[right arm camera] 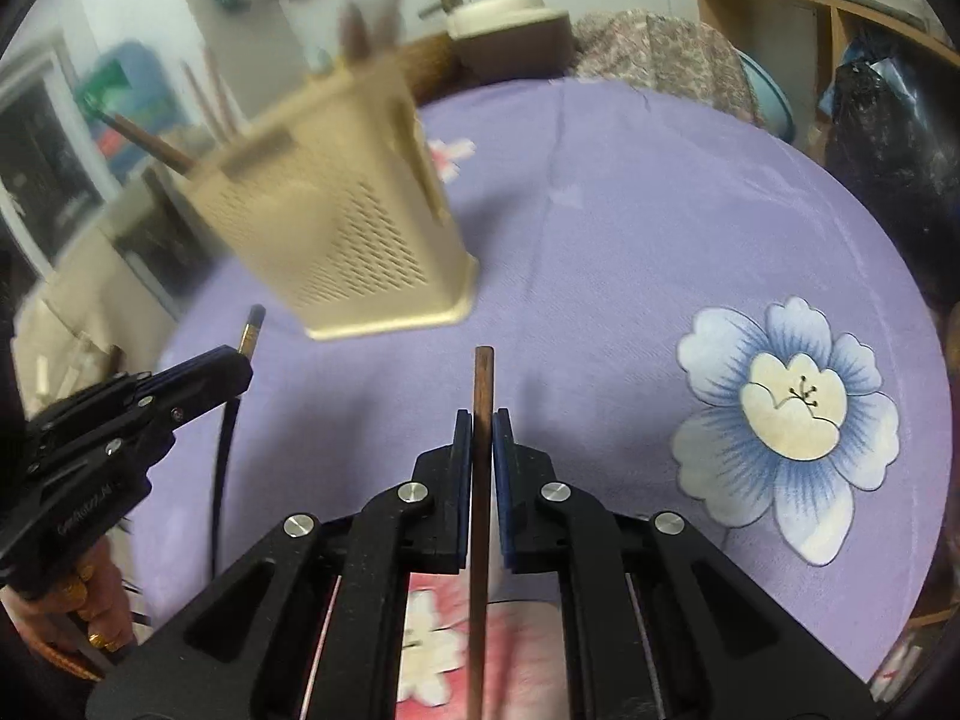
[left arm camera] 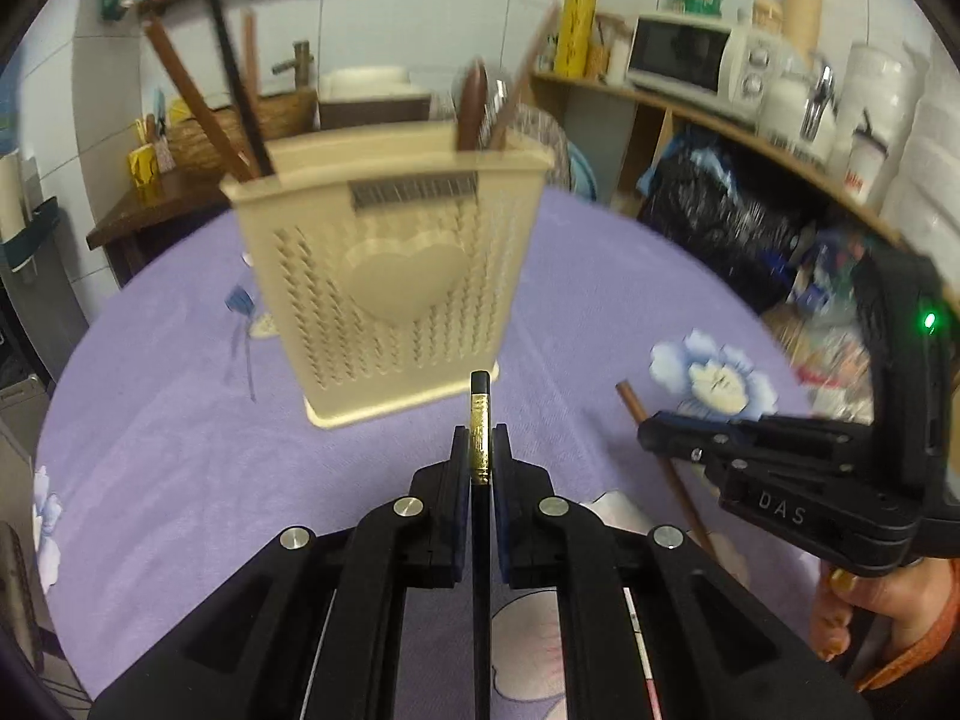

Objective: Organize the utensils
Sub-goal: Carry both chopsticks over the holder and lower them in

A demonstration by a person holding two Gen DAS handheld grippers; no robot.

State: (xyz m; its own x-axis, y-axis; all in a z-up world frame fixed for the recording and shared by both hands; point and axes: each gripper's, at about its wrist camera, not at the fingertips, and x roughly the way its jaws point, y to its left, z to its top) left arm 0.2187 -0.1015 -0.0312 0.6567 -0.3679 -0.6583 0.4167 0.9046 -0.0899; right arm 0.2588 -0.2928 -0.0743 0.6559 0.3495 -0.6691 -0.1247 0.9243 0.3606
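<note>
both chopsticks (left arm camera: 480, 420) (right arm camera: 483, 396) pinched, pointing toward holder (left arm camera: 390, 282)

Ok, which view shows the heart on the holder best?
The left wrist view: the heart faces that camera squarely on the holder, though a little blurred. The right wrist view catches the holder from an angle, showing only perforated sides and no heart.

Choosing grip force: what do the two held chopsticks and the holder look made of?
Left chopstick: glossy black, gold band, likely lacquered. Right chopstick: matte brown, probably wood. Holder: beige perforated, moulded heart, looks plastic.
</note>
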